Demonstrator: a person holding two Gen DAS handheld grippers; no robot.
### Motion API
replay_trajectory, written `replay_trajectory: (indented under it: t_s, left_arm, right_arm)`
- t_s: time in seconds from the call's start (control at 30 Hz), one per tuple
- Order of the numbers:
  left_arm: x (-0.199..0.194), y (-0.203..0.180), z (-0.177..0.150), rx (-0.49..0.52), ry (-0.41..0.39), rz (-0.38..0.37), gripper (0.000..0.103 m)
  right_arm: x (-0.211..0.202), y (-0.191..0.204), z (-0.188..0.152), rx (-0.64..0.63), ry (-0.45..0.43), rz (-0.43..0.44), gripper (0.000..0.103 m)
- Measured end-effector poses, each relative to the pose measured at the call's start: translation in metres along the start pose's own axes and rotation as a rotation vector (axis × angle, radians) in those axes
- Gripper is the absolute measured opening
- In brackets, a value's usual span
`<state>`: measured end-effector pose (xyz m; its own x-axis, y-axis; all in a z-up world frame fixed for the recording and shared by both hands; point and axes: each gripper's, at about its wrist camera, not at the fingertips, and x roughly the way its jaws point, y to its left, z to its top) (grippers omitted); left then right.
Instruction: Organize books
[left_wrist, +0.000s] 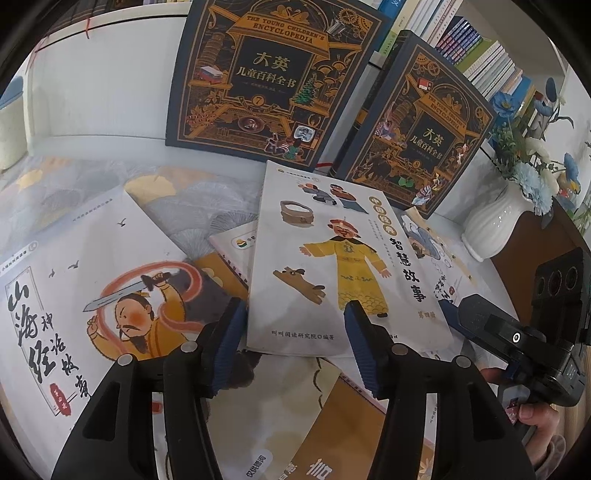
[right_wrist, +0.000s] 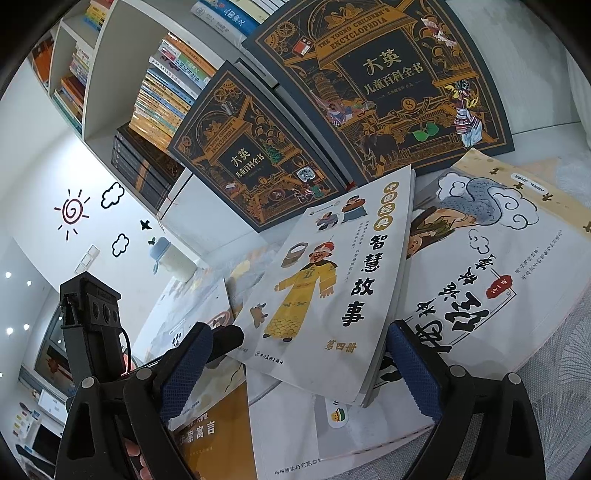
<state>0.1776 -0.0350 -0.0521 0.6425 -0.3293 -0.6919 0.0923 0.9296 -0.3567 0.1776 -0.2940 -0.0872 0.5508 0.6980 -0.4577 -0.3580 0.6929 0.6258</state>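
White storybook (left_wrist: 332, 258) lies, seemingly ungripped, between both open hand-held grippers.

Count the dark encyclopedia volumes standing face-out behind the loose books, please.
2: volume 7 leans against the white shelf on the left, volume 8 stands right of it, beside the vase. More may be hidden behind.

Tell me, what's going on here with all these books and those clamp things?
A person holds a two-finger gripper in each hand and is sorting picture books scattered on a table. Both the left gripper and the right gripper are open, flanking the near end of the white book with the yellow-robed figure, which lies on top of other thin books. Nothing is gripped yet. Two dark encyclopedia volumes stand leaning against the bookshelf behind, and a white vase of blue flowers sits to the right.
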Motion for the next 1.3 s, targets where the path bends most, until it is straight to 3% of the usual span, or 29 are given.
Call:
replay_trajectory:
  t_s: [0.7,0.8,0.93,1.0,1.17,1.3]
  left_arm:
    - [0.000,-0.003,-0.004,0.015,0.005,-0.002,0.054]
    - [-0.003,-0.015,-0.010,0.075,0.022,0.037,0.055]
    - [-0.014,-0.031,-0.026,0.159,0.051,0.097,0.055]
    - [-0.025,-0.031,-0.034,0.169,0.068,0.085,0.055]
    - [-0.069,-0.021,-0.068,0.195,0.127,-0.009,0.055]
    - [-0.115,-0.016,-0.103,0.208,0.160,-0.072,0.055]
  right_arm:
    - [-0.001,0.001,-0.002,0.002,-0.002,0.008,0.098]
    - [-0.004,0.004,-0.004,0.001,0.006,-0.014,0.099]
    - [-0.007,0.024,-0.015,-0.084,0.057,-0.109,0.099]
    - [-0.013,0.030,-0.023,-0.093,0.072,-0.119,0.099]
    - [-0.044,0.039,-0.055,-0.005,0.118,-0.006,0.099]
    - [-0.067,0.063,-0.095,-0.017,0.162,0.027,0.099]
